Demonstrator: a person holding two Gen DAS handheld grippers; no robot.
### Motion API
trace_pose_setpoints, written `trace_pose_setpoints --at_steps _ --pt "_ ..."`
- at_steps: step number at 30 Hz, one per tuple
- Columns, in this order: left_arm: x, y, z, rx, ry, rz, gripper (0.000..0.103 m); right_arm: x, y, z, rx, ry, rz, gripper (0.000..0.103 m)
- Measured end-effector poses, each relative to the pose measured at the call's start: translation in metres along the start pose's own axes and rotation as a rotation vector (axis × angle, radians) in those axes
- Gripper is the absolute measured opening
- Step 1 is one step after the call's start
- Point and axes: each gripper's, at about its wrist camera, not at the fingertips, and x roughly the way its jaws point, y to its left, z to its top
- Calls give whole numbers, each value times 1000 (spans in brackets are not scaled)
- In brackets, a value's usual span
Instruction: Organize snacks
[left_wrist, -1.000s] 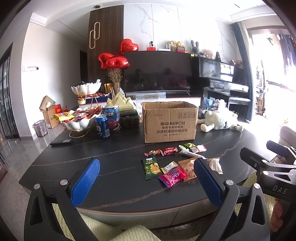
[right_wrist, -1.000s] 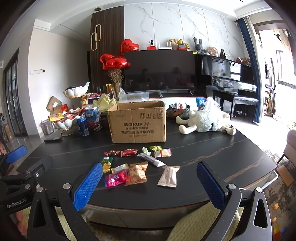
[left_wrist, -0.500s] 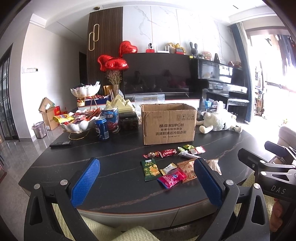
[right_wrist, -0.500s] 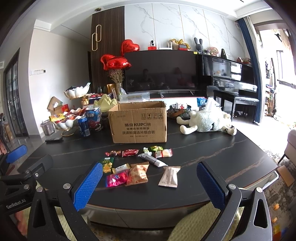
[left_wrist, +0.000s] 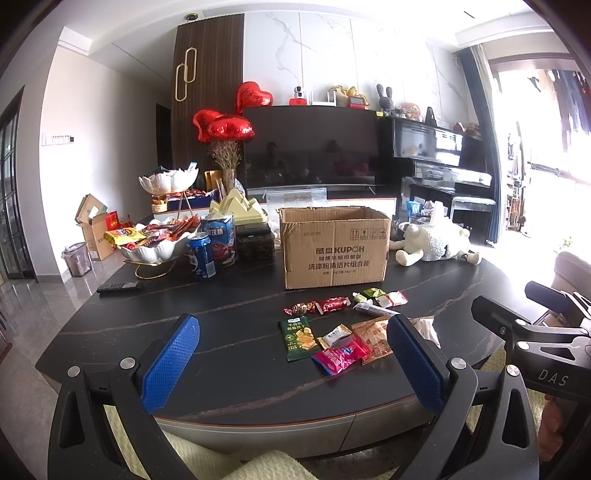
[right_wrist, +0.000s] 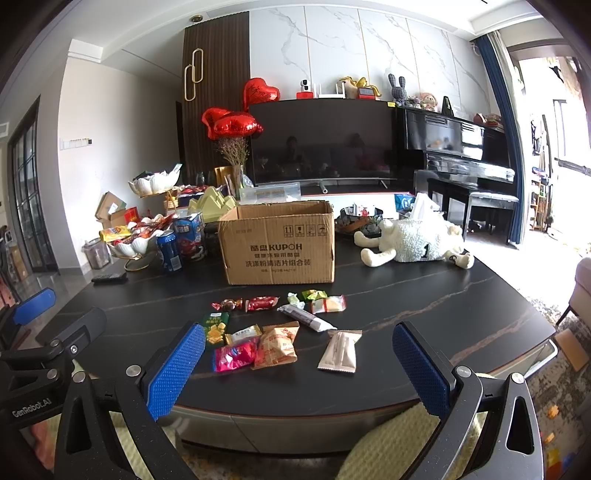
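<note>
While both tools hang short of the table's near edge, nothing is yet held:

Left gripper (left_wrist: 291, 363): blue pads wide apart, empty; poised before the near rim of the table (left_wrist: 221, 376).
Right gripper (right_wrist: 299, 363): pads likewise spread, empty; level with its partner, just to the right of it.
Snack cluster: loose packets lie ahead of both tools, between them and the box, all flat on the dark top.
Nearest packets, left tool: green cracker packet (left_wrist: 298, 338), long axis running near-to-far, and pink packet (left_wrist: 340, 354), angled; both lie right of that tool's centre line.
Nearest packets, right tool: beige bar packet (right_wrist: 340, 350), long axis near-to-far and almost centred between the pads; orange packet (right_wrist: 277, 345) just left of it, touching the pink one.
Far row: small wrapped sweets, a red packet (right_wrist: 261, 303) and a grey tube (right_wrist: 306, 318) lying diagonally, just in front of the box.
Nearer arm (judgement): the right for the beige bar, the left for the green packet.
Cardboard box (right_wrist: 277, 245): open-topped, upright, at the middle of the table; its contents are hidden by the front wall.
White shell bowl (left_wrist: 155, 247): far left, heaped with packaged snacks; a blue can (left_wrist: 201, 255) stands just to its right.
Plush sheep (right_wrist: 417, 242): far right, lying clear of the snacks.
</note>
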Motion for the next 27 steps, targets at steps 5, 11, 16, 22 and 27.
trace_pose_setpoints --at_steps 5,11,16,22,27 --pt "0 0 0 0 1 -1 103 2 2 -2 1 -1 0 103" --pt "0 -3 0 1 1 -2 103 1 2 -1 1 0 0 103" --pt "1 -4 0 1 0 -2 103 0 -1 -2 3 -1 0 103" --pt "0 -4 -1 2 2 -1 103 1 2 -1 3 4 2 103" --pt "2 -11 -5 4 6 -4 103 3 9 -3 0 11 4 103"
